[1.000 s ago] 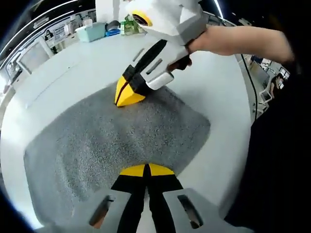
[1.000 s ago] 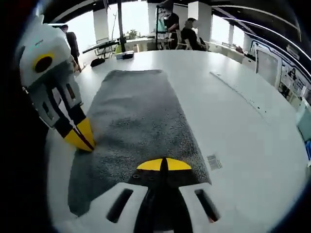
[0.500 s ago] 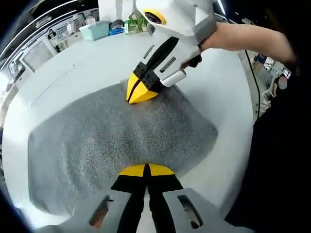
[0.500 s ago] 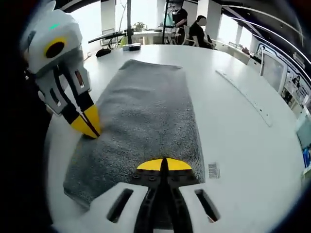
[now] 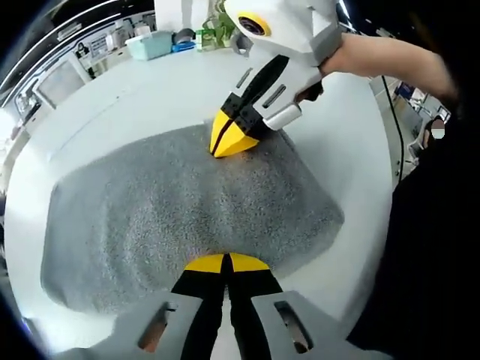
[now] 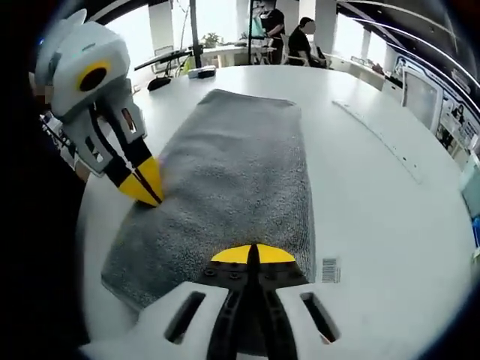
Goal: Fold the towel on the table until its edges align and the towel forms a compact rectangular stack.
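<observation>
Towel point(image 6: 232, 172) lies flat on the white surface point(image 6: 375, 195) with both grippers' fingers pinched shut on its near short edge, left gripper point(image 5: 225, 264) and right gripper point(image 6: 253, 255); lift both corners evenly and carry them to the far edge.

Both views face each other closely across the shared towel point(image 5: 187, 202).

A grey, nubbly towel point(image 5: 187, 202) lies on the white table point(image 5: 112, 97) as a long rectangle, already doubled, its near end lifted slightly. In the right gripper view it point(image 6: 232, 172) runs from 6 o'clock toward 12, far edge straight, with a small barcode tag point(image 6: 331, 270) at its 4 o'clock corner.
</observation>
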`<state>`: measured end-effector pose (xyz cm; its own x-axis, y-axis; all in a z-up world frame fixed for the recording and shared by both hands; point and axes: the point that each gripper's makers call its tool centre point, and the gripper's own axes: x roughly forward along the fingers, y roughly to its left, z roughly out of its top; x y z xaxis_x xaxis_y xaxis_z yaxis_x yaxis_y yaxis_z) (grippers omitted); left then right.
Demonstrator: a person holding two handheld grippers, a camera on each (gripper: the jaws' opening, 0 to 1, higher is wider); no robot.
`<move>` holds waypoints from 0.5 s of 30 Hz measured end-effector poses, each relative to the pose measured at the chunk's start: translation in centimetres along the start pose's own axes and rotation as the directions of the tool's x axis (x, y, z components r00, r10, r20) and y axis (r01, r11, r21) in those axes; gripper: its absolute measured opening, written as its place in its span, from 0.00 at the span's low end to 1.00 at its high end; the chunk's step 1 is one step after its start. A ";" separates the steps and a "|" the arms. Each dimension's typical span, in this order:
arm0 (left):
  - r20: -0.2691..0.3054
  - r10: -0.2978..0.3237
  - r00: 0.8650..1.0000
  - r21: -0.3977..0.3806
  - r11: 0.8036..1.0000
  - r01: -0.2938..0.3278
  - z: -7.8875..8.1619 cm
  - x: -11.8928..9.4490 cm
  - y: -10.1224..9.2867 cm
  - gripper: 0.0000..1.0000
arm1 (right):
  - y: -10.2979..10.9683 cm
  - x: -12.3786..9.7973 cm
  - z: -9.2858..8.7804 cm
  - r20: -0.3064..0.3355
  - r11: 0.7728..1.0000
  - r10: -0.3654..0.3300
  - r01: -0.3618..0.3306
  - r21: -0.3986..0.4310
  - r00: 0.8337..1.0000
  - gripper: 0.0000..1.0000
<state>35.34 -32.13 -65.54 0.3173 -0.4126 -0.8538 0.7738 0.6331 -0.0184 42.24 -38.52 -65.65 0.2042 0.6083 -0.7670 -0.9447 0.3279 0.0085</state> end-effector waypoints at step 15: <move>-0.001 0.029 1.000 -0.005 1.000 -0.029 -0.3 -0.2 0.7 0.01 | 1.0 -0.6 -0.6 0.023 0.996 -0.010 0.007 0.092 1.000 0.00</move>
<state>35.63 -31.37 -65.55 0.3390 -0.3938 -0.8544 0.7619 0.6477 0.0038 41.04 -39.00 -65.57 0.2191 0.6217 -0.7520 -0.9156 0.3974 0.0618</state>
